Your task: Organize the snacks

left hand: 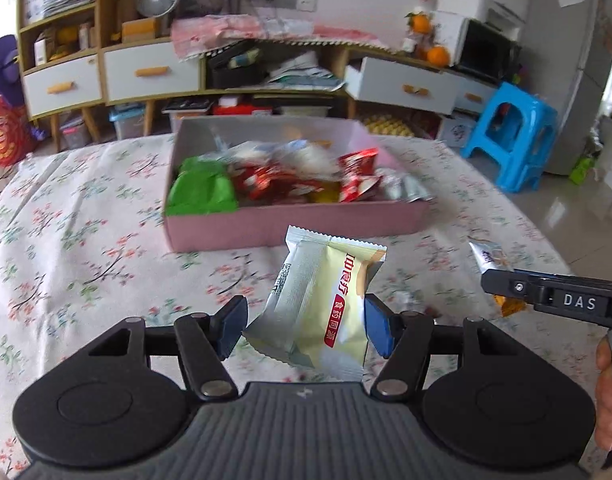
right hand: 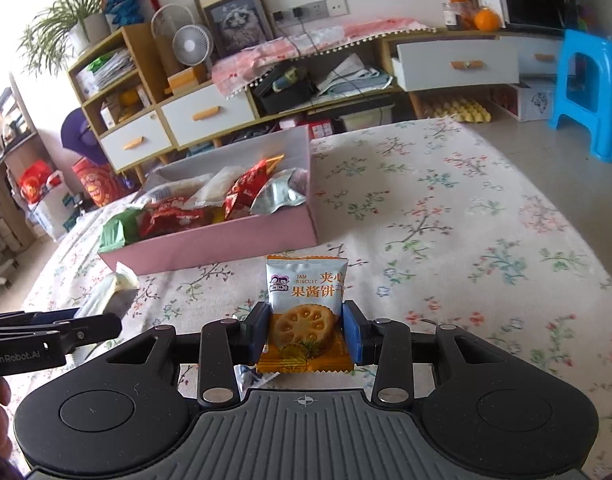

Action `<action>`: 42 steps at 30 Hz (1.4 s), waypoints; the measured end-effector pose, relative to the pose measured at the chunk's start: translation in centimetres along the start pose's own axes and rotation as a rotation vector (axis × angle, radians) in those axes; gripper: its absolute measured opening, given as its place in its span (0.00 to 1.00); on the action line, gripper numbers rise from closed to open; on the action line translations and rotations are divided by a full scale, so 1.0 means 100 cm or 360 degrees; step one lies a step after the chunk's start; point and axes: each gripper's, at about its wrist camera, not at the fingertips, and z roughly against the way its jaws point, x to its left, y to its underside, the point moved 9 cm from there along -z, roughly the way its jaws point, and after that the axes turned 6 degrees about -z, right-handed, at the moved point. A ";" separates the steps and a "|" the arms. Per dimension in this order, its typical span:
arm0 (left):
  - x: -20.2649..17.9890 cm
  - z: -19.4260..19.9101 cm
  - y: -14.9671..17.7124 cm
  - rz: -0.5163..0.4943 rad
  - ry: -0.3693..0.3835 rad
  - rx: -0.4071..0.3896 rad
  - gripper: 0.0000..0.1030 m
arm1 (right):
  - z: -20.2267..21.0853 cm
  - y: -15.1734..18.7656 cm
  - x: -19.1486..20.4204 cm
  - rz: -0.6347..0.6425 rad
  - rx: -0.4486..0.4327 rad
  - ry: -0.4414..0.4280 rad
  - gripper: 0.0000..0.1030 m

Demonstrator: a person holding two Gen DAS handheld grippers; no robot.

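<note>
A pink box [left hand: 298, 228] [right hand: 226, 244] holding several snack packets stands on the flowered tablecloth. My left gripper [left hand: 306, 330] is shut on a cream and silver packet [left hand: 326, 304] with a red label, held tilted above the cloth, just short of the box's front wall. My right gripper [right hand: 306, 328] is shut on an orange and white jam biscuit packet [right hand: 306, 292], which stands upright between its blue pads. The right gripper [left hand: 502, 286] shows at the right of the left wrist view. In the right wrist view the left gripper [right hand: 106, 326] shows at the left with its cream packet [right hand: 114, 292].
A small crumpled wrapper [right hand: 246, 376] lies on the cloth under my right gripper. Behind the table stand a sideboard with white drawers [left hand: 154, 72] and a blue stool [left hand: 514, 136]. The person's hand [left hand: 608, 392] shows at the right edge. The flowered cloth [right hand: 466, 220] stretches right of the box.
</note>
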 end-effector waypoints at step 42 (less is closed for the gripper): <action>0.033 -0.027 -0.072 0.0101 -0.0047 -0.0138 0.57 | -0.043 -0.058 0.051 -0.0132 0.0062 -0.0252 0.37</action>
